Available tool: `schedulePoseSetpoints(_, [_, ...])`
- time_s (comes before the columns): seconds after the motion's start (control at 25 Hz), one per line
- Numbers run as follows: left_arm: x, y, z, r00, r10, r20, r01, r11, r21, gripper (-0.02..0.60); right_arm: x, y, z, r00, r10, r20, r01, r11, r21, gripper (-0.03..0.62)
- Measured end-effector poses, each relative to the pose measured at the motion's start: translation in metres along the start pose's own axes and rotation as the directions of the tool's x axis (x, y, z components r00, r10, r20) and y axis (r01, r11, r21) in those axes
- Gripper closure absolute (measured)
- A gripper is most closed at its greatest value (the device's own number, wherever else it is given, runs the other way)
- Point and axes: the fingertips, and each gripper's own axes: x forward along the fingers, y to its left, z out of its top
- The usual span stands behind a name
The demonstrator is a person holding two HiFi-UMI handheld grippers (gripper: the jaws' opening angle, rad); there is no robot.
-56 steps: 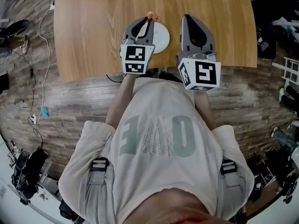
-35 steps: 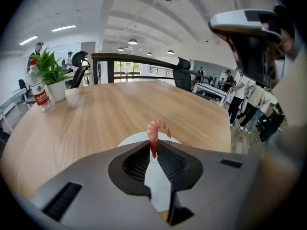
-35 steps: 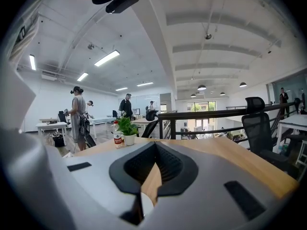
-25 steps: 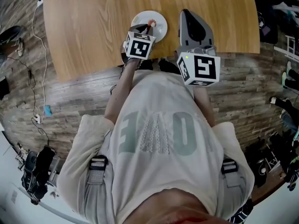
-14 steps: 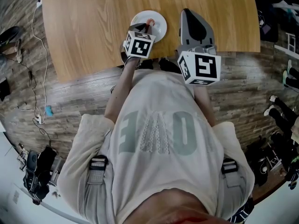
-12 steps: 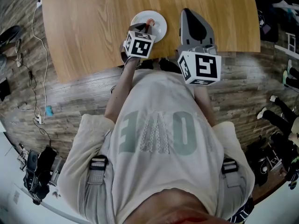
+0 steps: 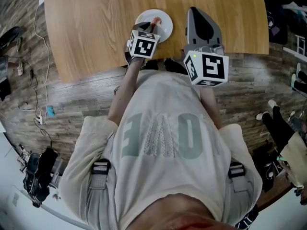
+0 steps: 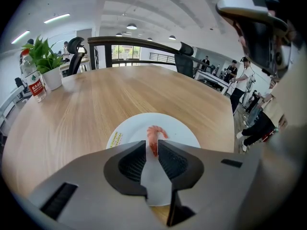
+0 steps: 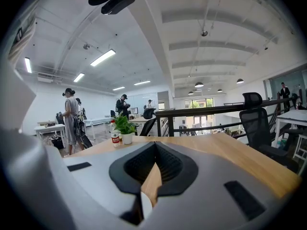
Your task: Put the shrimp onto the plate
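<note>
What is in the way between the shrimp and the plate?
Nothing that I can see. The left tool is shut on the shrimp and holds it right over the white plate. No other thing lies on the plate under it.

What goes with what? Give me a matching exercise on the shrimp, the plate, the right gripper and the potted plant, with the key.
1. shrimp
2. plate
3. right gripper
4. potted plant

a. far across the table, next to a water bottle
b. pinched in the left gripper
c. white, lying on the table below the shrimp
d. jaws together, nothing between them

Pairs: 1-b, 2-c, 3-d, 4-a
</note>
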Motion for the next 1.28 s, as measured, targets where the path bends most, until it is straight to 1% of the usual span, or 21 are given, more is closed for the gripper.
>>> schedulePoseSetpoints(0.16, [-0.003,0.001,0.004,1.0,0.01,0.014,-0.01,1.0,-0.003,0.515,0.0,0.0,0.001,1.0,0.005,0.003,-0.005,1.0,0.001,0.576])
schedulePoseSetpoints(0.32, [-0.012,0.005,0.016,0.998,0.029,0.049,-0.029,1.0,-0.01,0.515,0.0,0.002,0.005,1.0,0.011,0.009,-0.011,1.0,-0.001,0.576])
schedulePoseSetpoints(0.44, [-0.022,0.009,0.031,0.993,0.053,0.101,-0.051,0.998,-0.019,0.517,-0.001,0.003,0.009,1.0,0.016,0.022,-0.016,1.0,-0.004,0.576])
schedulePoseSetpoints(0.52, [-0.031,0.012,0.045,0.987,0.069,0.148,-0.068,0.998,-0.01,0.517,0.001,0.005,0.015,0.999,0.025,0.039,-0.025,1.0,-0.007,0.576])
schedulePoseSetpoints(0.6, [-0.042,0.017,0.062,0.976,0.091,0.195,-0.095,0.995,0.008,0.517,0.005,0.008,0.026,0.997,0.043,0.066,-0.042,0.999,-0.015,0.576])
schedulePoseSetpoints(0.68, [-0.056,0.023,0.08,0.961,0.118,0.249,-0.123,0.992,0.007,0.517,0.01,0.013,0.041,0.993,0.065,0.102,-0.061,0.997,-0.038,0.574])
schedulePoseSetpoints(0.76, [-0.073,0.026,0.098,0.942,0.143,0.305,-0.152,0.988,0.004,0.524,0.013,0.017,0.056,0.987,0.085,0.14,-0.077,0.995,-0.062,0.576])
schedulePoseSetpoints(0.84, [-0.091,0.029,0.117,0.913,0.168,0.371,-0.182,0.983,0.004,0.54,0.015,0.02,0.07,0.98,0.1,0.171,-0.087,0.993,-0.079,0.576])
schedulePoseSetpoints(0.88, [-0.102,0.03,0.128,0.893,0.175,0.415,-0.192,0.981,-0.001,0.549,0.017,0.022,0.075,0.977,0.107,0.185,-0.093,0.992,-0.085,0.576])
schedulePoseSetpoints(0.96, [-0.13,0.033,0.152,0.838,0.19,0.511,-0.212,0.977,-0.016,0.562,0.018,0.028,0.086,0.97,0.126,0.21,-0.108,0.989,-0.098,0.576])
schedulePoseSetpoints(1.0, [-0.147,0.034,0.164,0.804,0.2,0.56,-0.227,0.974,-0.021,0.57,0.018,0.031,0.092,0.966,0.136,0.222,-0.115,0.988,-0.106,0.576])
schedulePoseSetpoints(1.04, [-0.165,0.034,0.176,0.765,0.21,0.61,-0.246,0.969,-0.025,0.571,0.018,0.033,0.098,0.961,0.145,0.236,-0.121,0.986,-0.114,0.576])
schedulePoseSetpoints(1.08, [-0.185,0.034,0.188,0.717,0.219,0.661,-0.267,0.963,-0.03,0.571,0.017,0.036,0.104,0.956,0.154,0.252,-0.126,0.985,-0.121,0.576])
schedulePoseSetpoints(1.12, [-0.207,0.033,0.199,0.664,0.228,0.713,-0.288,0.957,-0.038,0.572,0.016,0.038,0.11,0.949,0.162,0.269,-0.132,0.983,-0.126,0.576])
schedulePoseSetpoints(1.2, [-0.25,0.031,0.219,0.546,0.243,0.802,-0.324,0.944,-0.065,0.572,0.014,0.041,0.119,0.938,0.176,0.299,-0.142,0.981,-0.132,0.576])
schedulePoseSetpoints(1.28, [-0.293,0.026,0.232,0.433,0.255,0.865,-0.344,0.933,-0.103,0.572,0.01,0.044,0.127,0.929,0.186,0.319,-0.148,0.979,-0.139,0.576])
